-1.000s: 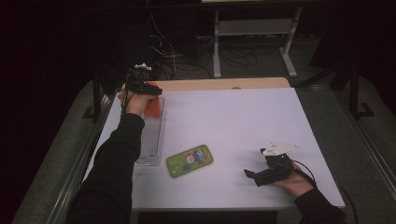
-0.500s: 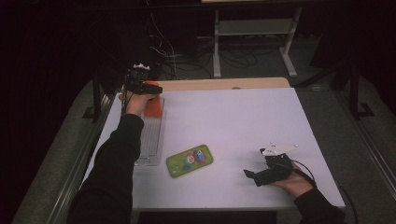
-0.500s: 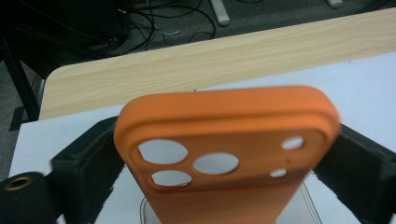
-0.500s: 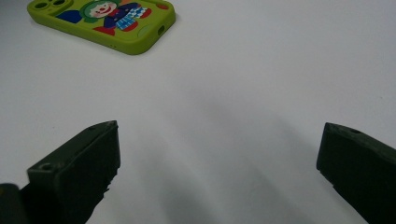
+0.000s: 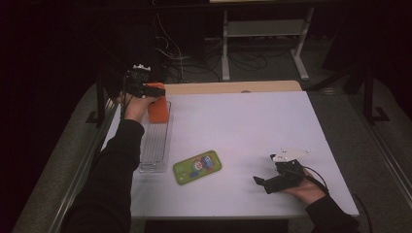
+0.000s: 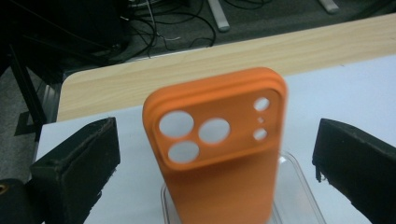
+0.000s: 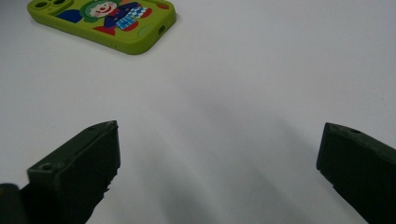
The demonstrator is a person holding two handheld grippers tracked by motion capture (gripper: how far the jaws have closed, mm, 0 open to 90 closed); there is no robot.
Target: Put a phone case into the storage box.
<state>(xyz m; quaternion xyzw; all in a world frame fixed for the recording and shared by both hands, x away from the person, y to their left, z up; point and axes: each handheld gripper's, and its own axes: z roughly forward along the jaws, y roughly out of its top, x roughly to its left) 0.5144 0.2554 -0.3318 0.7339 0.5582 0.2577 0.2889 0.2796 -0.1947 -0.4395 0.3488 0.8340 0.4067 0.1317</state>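
Observation:
An orange phone case [image 6: 219, 154] stands upright in the far end of a clear ribbed tray [image 5: 155, 145] at the table's left. My left gripper [image 6: 215, 128] is open around the orange case [image 5: 158, 109]; its jaws have just been opening and stand well off both edges of the case. In the high view the left gripper [image 5: 154, 90] hovers at the case's top. Near the front right, my right gripper [image 5: 260, 182] rests on the white table, open, nothing between its jaws [image 7: 219, 130]. A green phone case with a clown picture [image 5: 197, 166] lies flat left of it, also seen as the green case [image 7: 105, 18].
The white table top [image 5: 252, 126] has a wooden strip [image 5: 228, 87] along its far edge. Beyond it are a dark floor, cables and a metal stand [image 5: 262, 29]. A rail runs along the table's left side.

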